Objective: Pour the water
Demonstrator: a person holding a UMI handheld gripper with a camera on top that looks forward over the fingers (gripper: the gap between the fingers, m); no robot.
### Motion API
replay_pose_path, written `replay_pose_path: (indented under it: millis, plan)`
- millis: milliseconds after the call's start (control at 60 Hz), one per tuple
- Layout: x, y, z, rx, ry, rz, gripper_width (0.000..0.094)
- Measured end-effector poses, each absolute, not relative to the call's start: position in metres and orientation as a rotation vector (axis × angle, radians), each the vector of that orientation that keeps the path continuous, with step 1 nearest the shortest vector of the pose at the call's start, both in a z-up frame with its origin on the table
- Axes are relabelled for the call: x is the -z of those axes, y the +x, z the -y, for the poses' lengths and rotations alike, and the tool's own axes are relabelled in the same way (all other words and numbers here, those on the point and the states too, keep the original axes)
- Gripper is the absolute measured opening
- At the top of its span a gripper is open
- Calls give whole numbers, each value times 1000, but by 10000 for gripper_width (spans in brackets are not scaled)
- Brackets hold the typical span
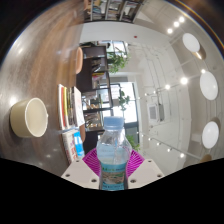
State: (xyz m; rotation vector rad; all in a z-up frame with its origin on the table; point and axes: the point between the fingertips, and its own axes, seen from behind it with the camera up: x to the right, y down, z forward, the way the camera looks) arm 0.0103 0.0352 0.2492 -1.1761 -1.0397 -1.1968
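A clear plastic water bottle with a pale blue label stands between my gripper's two fingers, its neck and cap pointing away from me. Both pink pads press against its sides, so the gripper is shut on it. A cream-coloured cup sits off to the left on a light table surface, well apart from the bottle. The whole room looks rolled sideways, with the ceiling to the right and the table to the left. No water stream shows.
Colourful boxes or books stand between the cup and the bottle, with another colourful item closer to the left finger. Beyond are dark shelves, a green plant and ceiling lights.
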Motion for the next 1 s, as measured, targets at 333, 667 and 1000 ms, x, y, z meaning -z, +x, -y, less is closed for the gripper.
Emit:
replay_pose_path:
  millis: [333, 667, 1000]
  plan:
    - [-233, 67, -23, 289, -1565, 154, 297]
    - [-123, 93, -19, 88, -1705, -12, 293]
    - [-88, 94, -15, 63, -1723, -43, 348]
